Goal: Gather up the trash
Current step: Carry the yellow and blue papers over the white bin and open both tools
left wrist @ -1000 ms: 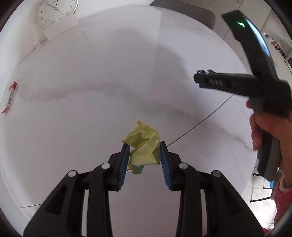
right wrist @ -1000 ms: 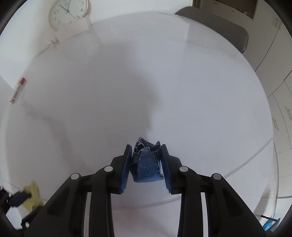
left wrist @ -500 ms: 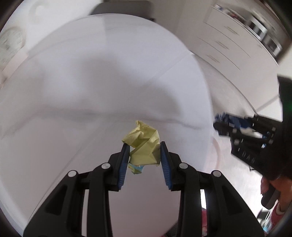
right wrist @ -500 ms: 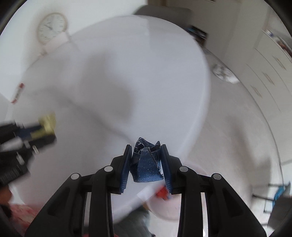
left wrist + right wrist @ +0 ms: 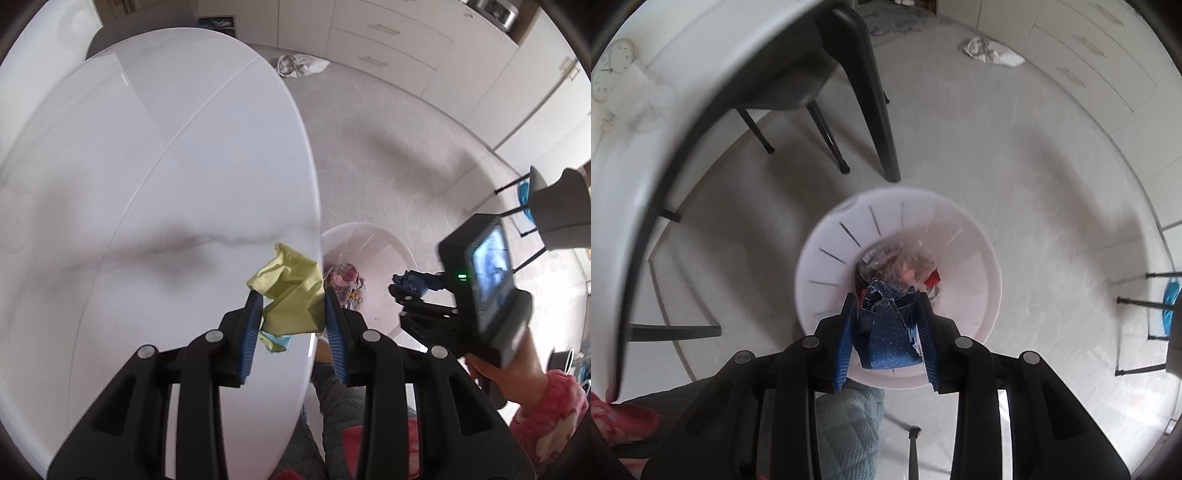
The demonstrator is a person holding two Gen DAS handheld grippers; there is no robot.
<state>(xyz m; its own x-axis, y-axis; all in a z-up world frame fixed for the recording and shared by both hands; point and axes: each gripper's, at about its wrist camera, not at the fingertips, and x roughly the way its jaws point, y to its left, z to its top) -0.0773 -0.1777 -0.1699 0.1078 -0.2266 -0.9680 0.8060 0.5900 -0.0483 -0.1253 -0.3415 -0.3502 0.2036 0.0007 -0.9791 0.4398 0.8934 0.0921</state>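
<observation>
- Scene: white round table [image 5: 155, 192], pale floor, white bin [image 5: 990, 280] standing on the floor beside the table edge, dark chair [image 5: 864, 96] beyond it, cabinets along the far wall.
- Right gripper [image 5: 886, 328]: fingers pinching a crumpled blue wrapper [image 5: 886, 339], pads pressed against both its sides.
- Left gripper [image 5: 293, 314]: fingers clamped on a crumpled yellow paper [image 5: 291, 295]; a bit of light-blue scrap hangs under it.
- Change: a second ago both cameras looked across the tabletop. Now both have swung off toward the floor.
- Right gripper is now directly over the bin mouth, wrapper above the trash already lying in the bottom. In the left view it sits out past the table rim, over the bin.
- Left gripper lags: yellow paper is at the table edge, bin just beyond it, not over the opening yet.
- Meaning: pickup is done for both pieces, transport nearly done. Right looks ready to release; left needs a bit more travel out over the bin first.
- Risk: light crumpled paper may cling to a pad or drift past the rim if dropped from the edge.
- Another crumpled white piece [image 5: 301, 64] lies on the floor near the cabinets, probably still to collect.
</observation>
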